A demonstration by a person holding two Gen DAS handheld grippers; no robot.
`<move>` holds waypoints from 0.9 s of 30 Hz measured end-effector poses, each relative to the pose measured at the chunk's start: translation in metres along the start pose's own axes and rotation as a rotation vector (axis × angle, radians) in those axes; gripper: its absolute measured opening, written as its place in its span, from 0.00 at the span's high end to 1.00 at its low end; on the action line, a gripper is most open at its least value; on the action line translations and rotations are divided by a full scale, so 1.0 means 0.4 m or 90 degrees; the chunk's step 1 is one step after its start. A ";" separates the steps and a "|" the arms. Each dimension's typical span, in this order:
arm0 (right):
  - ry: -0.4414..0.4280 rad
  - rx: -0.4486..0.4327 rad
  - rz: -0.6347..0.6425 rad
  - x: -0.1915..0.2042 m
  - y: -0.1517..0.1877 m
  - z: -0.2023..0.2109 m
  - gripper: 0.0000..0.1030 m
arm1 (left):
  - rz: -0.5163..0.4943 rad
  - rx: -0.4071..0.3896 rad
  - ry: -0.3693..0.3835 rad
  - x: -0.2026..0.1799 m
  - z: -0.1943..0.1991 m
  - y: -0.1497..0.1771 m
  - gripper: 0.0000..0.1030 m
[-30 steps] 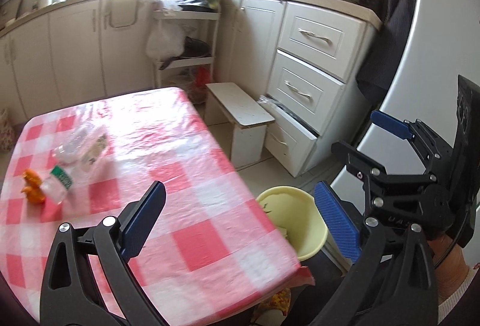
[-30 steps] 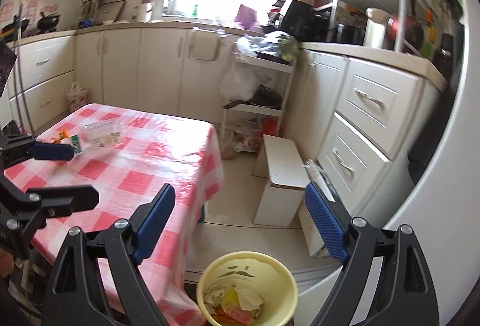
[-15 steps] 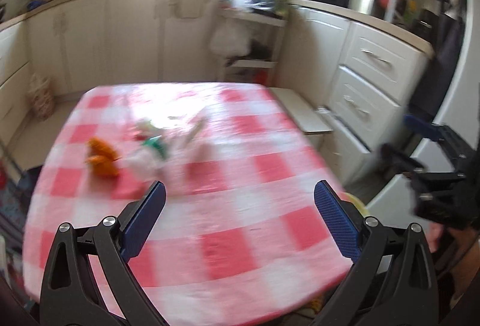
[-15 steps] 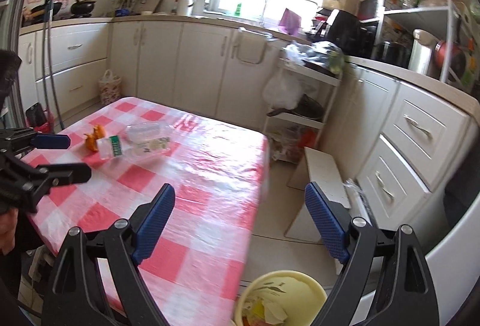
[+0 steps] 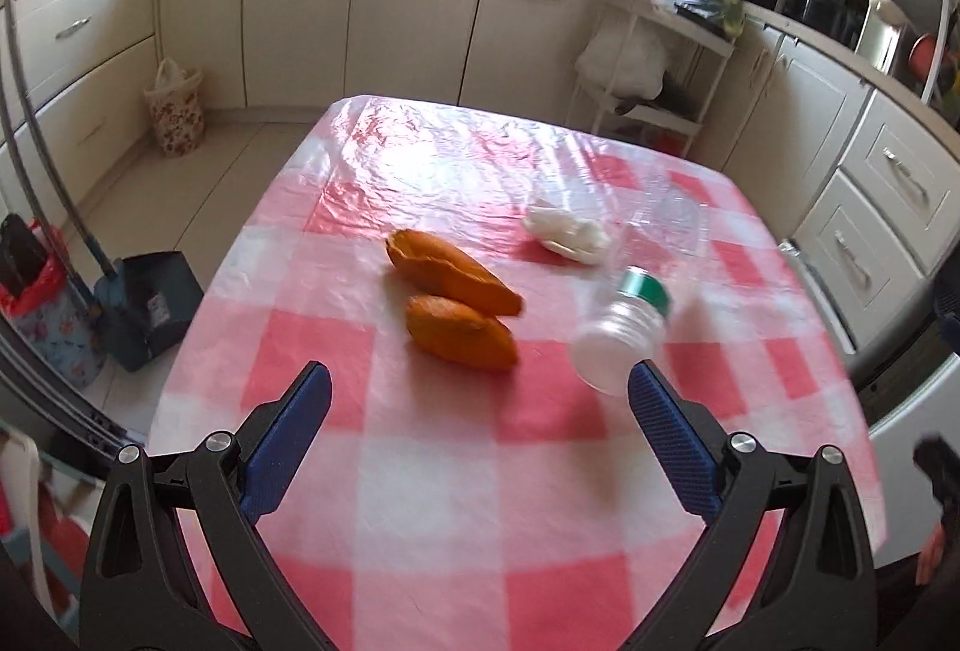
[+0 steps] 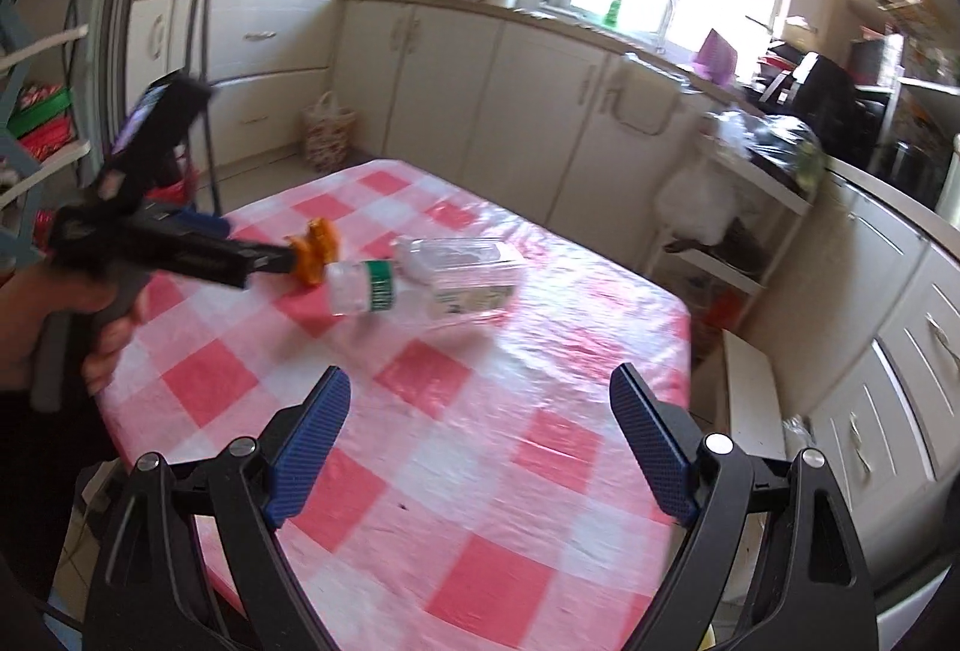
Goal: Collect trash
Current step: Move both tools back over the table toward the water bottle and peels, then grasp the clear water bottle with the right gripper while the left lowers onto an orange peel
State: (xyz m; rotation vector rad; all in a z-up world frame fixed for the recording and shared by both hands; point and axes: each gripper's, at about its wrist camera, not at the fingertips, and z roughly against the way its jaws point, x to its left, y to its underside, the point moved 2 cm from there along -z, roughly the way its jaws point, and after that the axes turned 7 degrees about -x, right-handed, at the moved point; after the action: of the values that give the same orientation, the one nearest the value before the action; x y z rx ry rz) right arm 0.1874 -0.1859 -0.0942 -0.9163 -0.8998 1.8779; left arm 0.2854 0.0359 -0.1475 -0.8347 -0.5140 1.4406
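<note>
On the red-and-white checked table [image 5: 420, 471] lie two orange peels [image 5: 459, 333], a crumpled white tissue [image 5: 567, 231], a clear plastic bottle [image 5: 624, 336] with a green label on its side, and a clear plastic box [image 5: 666, 219]. My left gripper [image 5: 477, 387] hangs open just short of the nearer peel, with the bottle's base by its right finger. In the right wrist view, the left gripper [image 6: 252, 240], held by a hand [image 6: 108, 345], points at the peels [image 6: 315, 249] beside the bottle [image 6: 372, 294] and box [image 6: 468, 273]. My right gripper [image 6: 480, 387] is open and empty over the table's near half.
A dustpan [image 5: 150, 303] and a floral basket [image 5: 174, 117] stand on the floor left of the table. A white step stool [image 6: 750, 399] and drawer cabinets [image 6: 888, 411] are to the right. A wire shelf trolley [image 5: 654, 69] with bags stands behind the table.
Both views have swung left from the yellow bin onto the table. The left gripper has come down close to the peels and bottle. The bin has dropped out of sight.
</note>
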 end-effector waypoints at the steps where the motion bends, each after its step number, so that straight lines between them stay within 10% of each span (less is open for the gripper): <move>1: -0.005 0.004 0.003 0.008 -0.001 -0.009 0.18 | -0.004 0.005 0.000 0.002 -0.011 -0.005 0.07; 7: -0.038 0.027 -0.023 0.024 -0.013 -0.057 0.18 | -0.041 0.043 0.005 0.010 -0.102 -0.038 0.08; 15: -0.052 0.061 -0.096 0.028 -0.037 -0.145 0.18 | -0.061 0.083 0.083 -0.006 -0.152 -0.040 0.55; 27: 0.000 0.141 -0.245 0.011 -0.101 -0.373 0.14 | -0.037 0.100 0.186 0.014 -0.134 -0.015 0.62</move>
State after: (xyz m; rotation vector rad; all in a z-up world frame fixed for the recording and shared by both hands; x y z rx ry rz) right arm 0.3271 -0.1318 -0.1318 -0.5634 -0.7857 1.6045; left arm 0.3302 0.0317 -0.1775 -0.8784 -0.2000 1.2608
